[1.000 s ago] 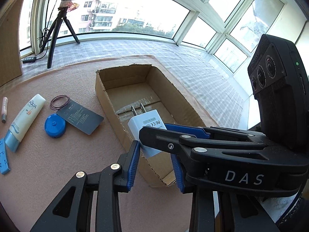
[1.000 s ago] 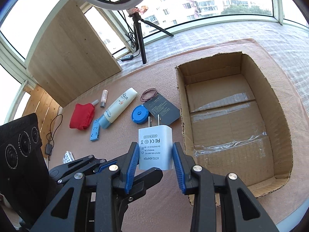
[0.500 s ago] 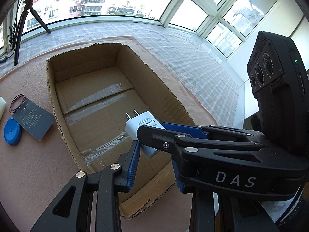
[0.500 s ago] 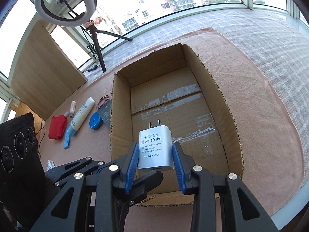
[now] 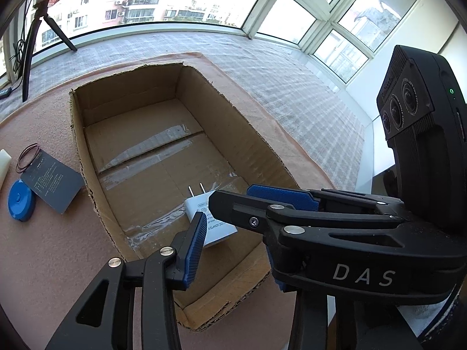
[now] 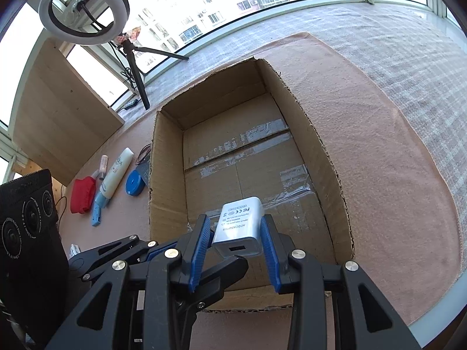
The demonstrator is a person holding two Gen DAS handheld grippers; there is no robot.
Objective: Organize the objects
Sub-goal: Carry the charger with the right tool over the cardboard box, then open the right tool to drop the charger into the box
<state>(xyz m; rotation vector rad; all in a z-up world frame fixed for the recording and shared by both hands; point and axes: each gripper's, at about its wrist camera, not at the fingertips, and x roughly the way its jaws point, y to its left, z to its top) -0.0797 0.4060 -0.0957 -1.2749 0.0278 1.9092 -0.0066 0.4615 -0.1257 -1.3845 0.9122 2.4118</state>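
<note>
- My right tongs point(image 6: 235, 234) pinch the white charger point(image 6: 238, 222) by its sides, pads flat on both faces, USB end toward me, prongs pointing away & down.
- Charger sits inside the cardboard box point(image 6: 309, 134), low over the floor at the near end, close to the near wall. Can't tell if it's touching the bottom yet.
- My left tongs point(image 5: 233, 242) are spread, holding nothing; they hang just beside the right tongs over the box's near edge.
- Step in hand, I reckon: set the charger down in the box. To do it well: ease down till it rests on the cardboard, then spread the pads w/o dragging it. Lay it flat, not on the prongs, or it'll tip.
- Lift straight up after; the near box wall is close & torn, easy to snag.
- Left tongs should stay out of the way, no bumping the right one.
- Rest of the stuff waits outside, left of the box: blue round case point(image 5: 21, 204), dark card point(image 5: 52, 183), cream tube point(image 6: 116, 172), red pouch point(image 6: 82, 194).
- Worktop point(image 6: 394, 160) has a pinkish felt-like cover, soft, so the box shouldn't slide much.
- Room: sunny glazed balcony, ring light on a tripod point(image 6: 84, 14) at the far edge, wooden board leaning at left.
</note>
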